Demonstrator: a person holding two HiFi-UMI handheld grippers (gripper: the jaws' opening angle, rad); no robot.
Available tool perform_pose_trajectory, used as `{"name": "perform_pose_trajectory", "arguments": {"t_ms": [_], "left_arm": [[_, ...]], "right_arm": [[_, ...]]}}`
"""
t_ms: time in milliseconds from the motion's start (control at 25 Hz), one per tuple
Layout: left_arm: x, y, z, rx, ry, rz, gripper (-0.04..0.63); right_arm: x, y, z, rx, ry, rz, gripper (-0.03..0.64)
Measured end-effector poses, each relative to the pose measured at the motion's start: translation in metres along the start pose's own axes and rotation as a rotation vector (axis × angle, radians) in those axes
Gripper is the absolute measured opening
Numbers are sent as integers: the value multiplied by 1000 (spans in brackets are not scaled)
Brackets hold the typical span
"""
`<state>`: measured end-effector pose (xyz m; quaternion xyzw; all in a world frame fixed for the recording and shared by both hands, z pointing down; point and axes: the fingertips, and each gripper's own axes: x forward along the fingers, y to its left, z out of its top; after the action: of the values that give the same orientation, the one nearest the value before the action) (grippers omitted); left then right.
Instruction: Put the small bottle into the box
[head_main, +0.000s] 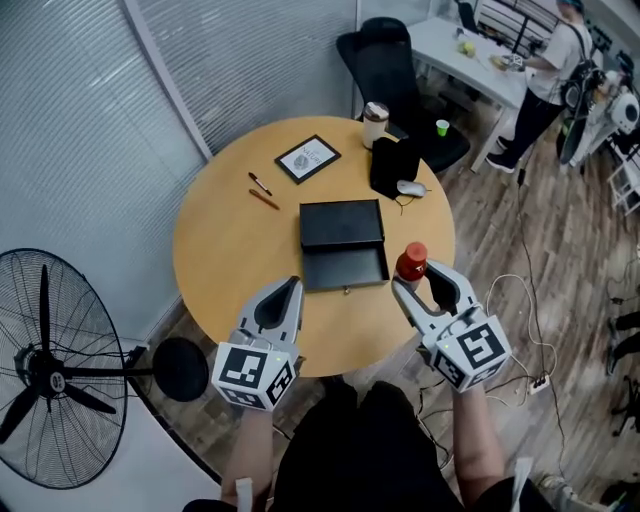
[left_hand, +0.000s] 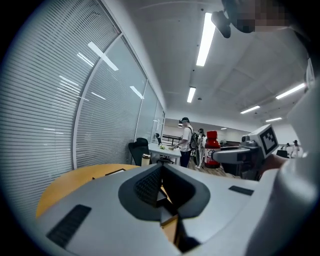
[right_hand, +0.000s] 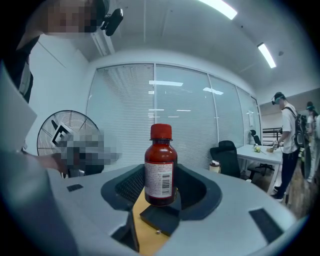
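The right gripper (head_main: 418, 283) pinches the small bottle (head_main: 411, 262) upright just right of the open box (head_main: 344, 268) on the table (head_main: 230, 240), probably to lower it in standing, while the left gripper (head_main: 290, 290) hovers pressed together and empty.

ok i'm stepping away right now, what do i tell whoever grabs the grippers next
Right gripper: shut on the small dark-red bottle with a red cap, held upright above the near right edge of the round wooden table.
Left gripper: jaws together, nothing between them, over the table's near edge.
Black rectangular box: mid-table, with its drawer pulled out toward you; the drawer looks empty.
Done: the bottle is in the grip.
Left: carry it over the open drawer, lower it in, release.
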<state>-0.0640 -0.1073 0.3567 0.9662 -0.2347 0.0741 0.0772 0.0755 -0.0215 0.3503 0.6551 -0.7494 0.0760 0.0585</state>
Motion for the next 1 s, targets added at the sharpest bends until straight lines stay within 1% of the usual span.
{"name": "perform_pose_trajectory", "arguments": {"t_ms": [200, 480, 720, 1000], "left_arm": [[5, 3, -3, -8, 14, -13, -3], [16, 14, -11, -41, 34, 14, -3], [28, 25, -11, -61, 49, 70, -3], [41, 44, -14, -93, 59, 175, -3]], "right_arm": [[10, 0, -5, 8, 24, 7, 207], [32, -7, -21, 37, 72, 46, 208], [67, -19, -31, 34, 123, 110, 207], [109, -22, -54, 7, 199, 233, 207]]}}
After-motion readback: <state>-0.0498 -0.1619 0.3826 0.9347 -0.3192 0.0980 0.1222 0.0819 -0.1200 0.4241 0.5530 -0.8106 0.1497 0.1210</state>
